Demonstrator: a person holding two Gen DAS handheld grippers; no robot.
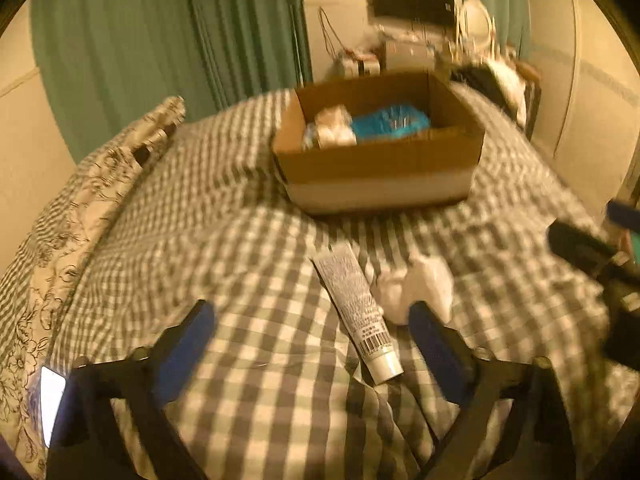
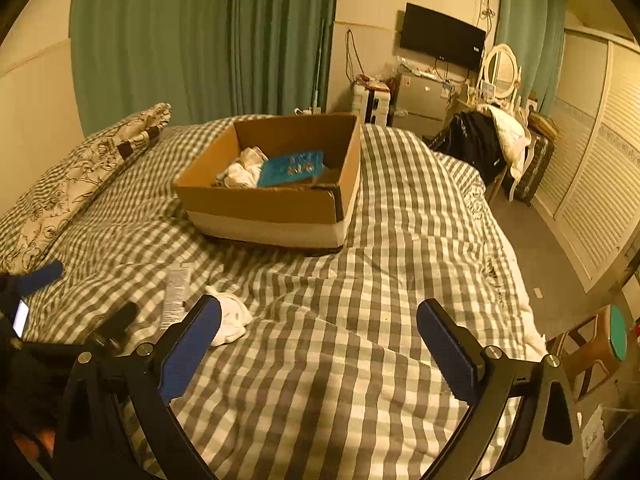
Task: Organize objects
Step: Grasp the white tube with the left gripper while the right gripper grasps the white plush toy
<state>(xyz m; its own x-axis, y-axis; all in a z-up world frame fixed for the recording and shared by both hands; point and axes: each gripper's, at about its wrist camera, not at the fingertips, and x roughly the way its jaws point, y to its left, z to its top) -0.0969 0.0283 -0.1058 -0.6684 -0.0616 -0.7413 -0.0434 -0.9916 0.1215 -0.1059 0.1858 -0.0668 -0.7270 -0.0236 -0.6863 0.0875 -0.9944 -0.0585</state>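
Observation:
A white tube (image 1: 358, 312) with printed text and a barcode lies on the checked bedspread (image 1: 256, 264), between my left gripper's fingers. A crumpled white cloth (image 1: 420, 286) lies just right of it. My left gripper (image 1: 312, 332) is open and empty above them. A cardboard box (image 1: 380, 168) farther back holds a white bundle (image 1: 332, 128) and a blue packet (image 1: 390, 120). In the right wrist view, my right gripper (image 2: 320, 332) is open and empty over bare bedspread; the tube (image 2: 176, 292), cloth (image 2: 230, 318) and box (image 2: 272, 204) show to its left.
A floral pillow (image 2: 76, 184) lies along the bed's left side. Green curtains (image 2: 200, 40) hang behind. A chair with clothes (image 2: 492, 148), a vanity mirror (image 2: 500, 70), a TV (image 2: 440, 40) and louvred wardrobe doors (image 2: 592, 184) stand to the right. A stool (image 2: 596, 348) stands by the bed's corner.

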